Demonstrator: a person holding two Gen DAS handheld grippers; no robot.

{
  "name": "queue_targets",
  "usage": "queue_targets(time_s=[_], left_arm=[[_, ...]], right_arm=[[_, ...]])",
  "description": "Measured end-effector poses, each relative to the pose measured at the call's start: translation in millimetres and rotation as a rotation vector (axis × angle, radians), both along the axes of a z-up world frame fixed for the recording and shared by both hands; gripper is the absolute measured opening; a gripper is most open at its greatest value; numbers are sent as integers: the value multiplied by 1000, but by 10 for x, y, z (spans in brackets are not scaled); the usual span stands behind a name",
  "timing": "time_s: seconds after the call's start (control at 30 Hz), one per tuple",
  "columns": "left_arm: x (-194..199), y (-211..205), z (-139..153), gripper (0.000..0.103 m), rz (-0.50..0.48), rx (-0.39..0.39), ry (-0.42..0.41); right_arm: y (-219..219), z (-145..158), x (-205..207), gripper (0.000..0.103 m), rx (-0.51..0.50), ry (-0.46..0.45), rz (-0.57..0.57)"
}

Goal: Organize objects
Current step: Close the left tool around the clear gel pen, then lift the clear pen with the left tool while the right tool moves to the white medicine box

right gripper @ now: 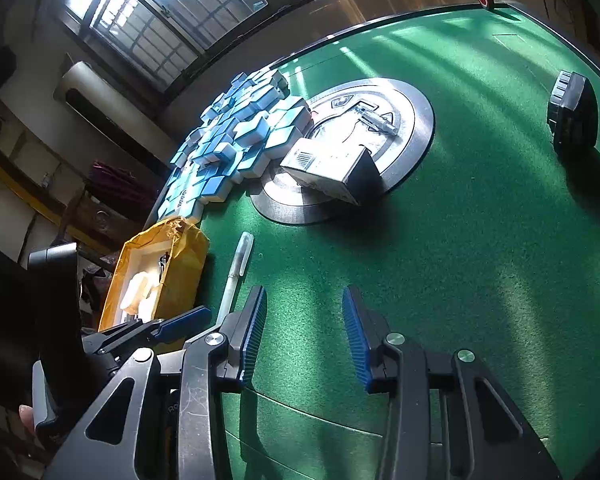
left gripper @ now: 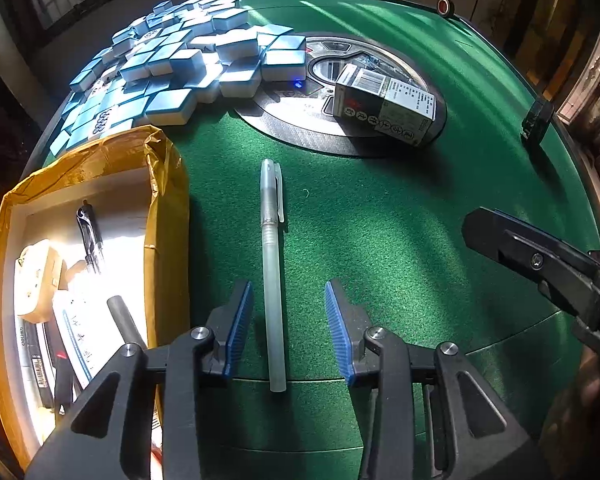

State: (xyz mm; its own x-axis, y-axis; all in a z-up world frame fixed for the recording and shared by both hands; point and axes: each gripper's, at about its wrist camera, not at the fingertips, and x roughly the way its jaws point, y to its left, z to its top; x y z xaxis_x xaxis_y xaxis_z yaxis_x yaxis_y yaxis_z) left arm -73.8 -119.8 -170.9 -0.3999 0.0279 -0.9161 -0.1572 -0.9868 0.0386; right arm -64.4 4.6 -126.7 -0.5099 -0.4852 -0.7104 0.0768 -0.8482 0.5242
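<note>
Between the blue pads of the left gripper (left gripper: 289, 328) lies a translucent white pen (left gripper: 272, 276), flat on the green felt table (left gripper: 400, 232), its long axis running straight away from the camera, in line with the fingers, capped end and clip at the far end. The jaws stand spread, one on each side of the barrel with felt showing on both sides, so nothing is pinched yet; a squeeze across the barrel looks like the coming move, and the left hand is plainly the nearer one. The barrel is slim, smooth, frosted plastic and round, so it may roll or slip if the ribbed pads close off-centre. Just beside the pen, on the left, sits an open cardboard box wrapped in glossy yellow-brown tape (left gripper: 168, 216), already holding a black pen (left gripper: 90, 240), papers and other small items; it seems the likely place for the pen. The right gripper (right gripper: 305, 334) hangs off to the right over bare felt, jaws likewise spread and empty, well apart from the pen. Farther off, a brushed metal disc (left gripper: 284, 120) is set into the table's centre, with a small printed carton (left gripper: 384, 104) lying on it. Beyond the box a heap of glossy blue-and-white tiles (left gripper: 172, 68) is piled in the sunlight.
</note>
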Motion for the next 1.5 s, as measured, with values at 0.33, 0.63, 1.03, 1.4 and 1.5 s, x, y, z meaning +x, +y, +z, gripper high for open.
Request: queue_targets(time_s=[0.33,0.63,1.03,1.4,1.5], left_arm=[[51,96,-47,7,-45,-27,-12],[165,190,-50,7,-93,-9,-30],[176,174,-55,7,-66,20,-17],[161,121,-62,12,-49,67,-26],[185,178,-68,18,-61,50,-18]], right_arm=[[-13,-14,7,35,5,-3,1],[-31,-28,8,35,8,-11,8],[-63,-68,6,35,20,-21,9],[-69,-83,6,35,25,-24,9],[-68,-83,6,35,25,-24,9]])
